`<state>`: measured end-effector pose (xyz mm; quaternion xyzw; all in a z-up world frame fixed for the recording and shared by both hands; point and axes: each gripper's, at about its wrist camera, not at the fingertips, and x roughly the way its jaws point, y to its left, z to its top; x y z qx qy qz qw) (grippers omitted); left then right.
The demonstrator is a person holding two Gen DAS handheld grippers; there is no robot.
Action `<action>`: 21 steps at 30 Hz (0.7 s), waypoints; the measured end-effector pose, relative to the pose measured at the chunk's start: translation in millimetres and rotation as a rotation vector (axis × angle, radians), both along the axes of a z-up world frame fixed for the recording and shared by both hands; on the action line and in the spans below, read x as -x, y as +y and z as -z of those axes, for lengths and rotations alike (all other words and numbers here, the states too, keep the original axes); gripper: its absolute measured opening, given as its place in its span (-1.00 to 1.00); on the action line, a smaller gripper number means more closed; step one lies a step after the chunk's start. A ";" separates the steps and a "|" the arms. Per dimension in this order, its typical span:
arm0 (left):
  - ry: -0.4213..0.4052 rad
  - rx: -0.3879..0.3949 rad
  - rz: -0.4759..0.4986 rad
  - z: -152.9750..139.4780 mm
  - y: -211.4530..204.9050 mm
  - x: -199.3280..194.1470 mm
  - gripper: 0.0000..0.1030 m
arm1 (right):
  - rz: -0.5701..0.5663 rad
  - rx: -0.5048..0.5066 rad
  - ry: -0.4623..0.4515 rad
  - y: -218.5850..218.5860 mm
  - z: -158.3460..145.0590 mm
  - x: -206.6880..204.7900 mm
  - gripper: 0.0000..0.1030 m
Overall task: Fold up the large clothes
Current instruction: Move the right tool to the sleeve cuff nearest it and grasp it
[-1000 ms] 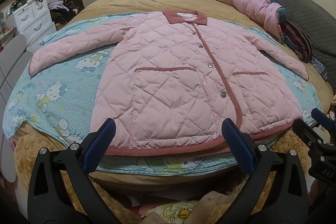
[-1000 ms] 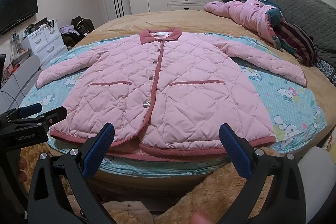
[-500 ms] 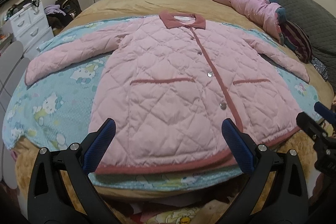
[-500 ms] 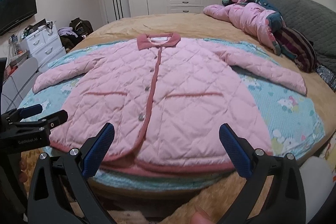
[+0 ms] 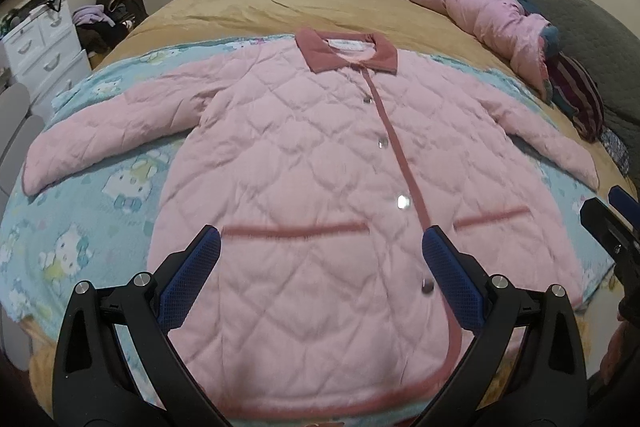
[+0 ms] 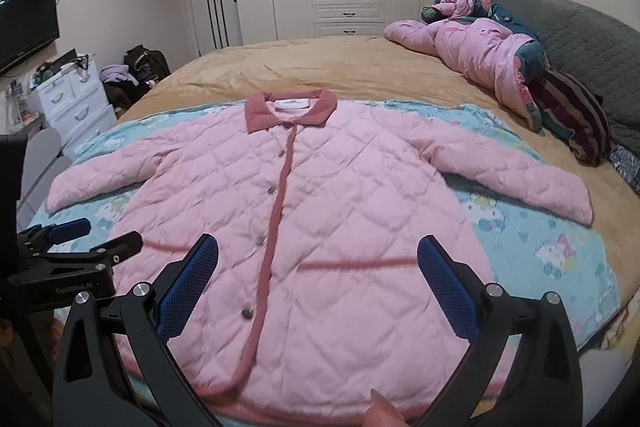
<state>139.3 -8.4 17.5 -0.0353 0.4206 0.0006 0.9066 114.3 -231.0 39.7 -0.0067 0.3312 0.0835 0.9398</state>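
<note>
Two grippers hover above the near edge of the bed (image 6: pixel 320 67), both with jaws spread wide and holding nothing. Off the bed's left side stand a white drawer unit (image 6: pixel 76 103) and a heap of bags and clothes (image 6: pixel 136 75). Left gripper (image 5: pixel 318 253) is over the quilted pink jacket's (image 5: pixel 304 187) left pocket area; right gripper (image 6: pixel 318 261) is over its right half. Jacket lies flat, buttoned, collar toward the far edge, sleeves spread outward, on a turquoise cartoon-print blanket (image 5: pixel 80 227). Tan bedcover beyond the collar is bare. Along the bed's right edge lie a crumpled pink padded garment (image 6: pixel 476 51) and a striped item (image 6: pixel 576 115), apart from the right sleeve.
</note>
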 end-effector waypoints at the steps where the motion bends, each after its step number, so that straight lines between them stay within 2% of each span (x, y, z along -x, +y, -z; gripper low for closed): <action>1: 0.005 0.000 -0.002 -0.7 0.5 -8.1 0.84 | 0.006 0.003 -0.003 0.4 -1.9 -9.9 0.92; 11: 0.031 0.006 -0.013 -5.8 6.3 -72.5 0.84 | 0.062 -0.043 0.000 -10.7 -11.4 -84.7 0.92; 21: 0.003 0.011 -0.029 -8.9 -2.8 -134.7 0.84 | 0.116 -0.096 -0.028 -31.1 -33.2 -167.2 0.92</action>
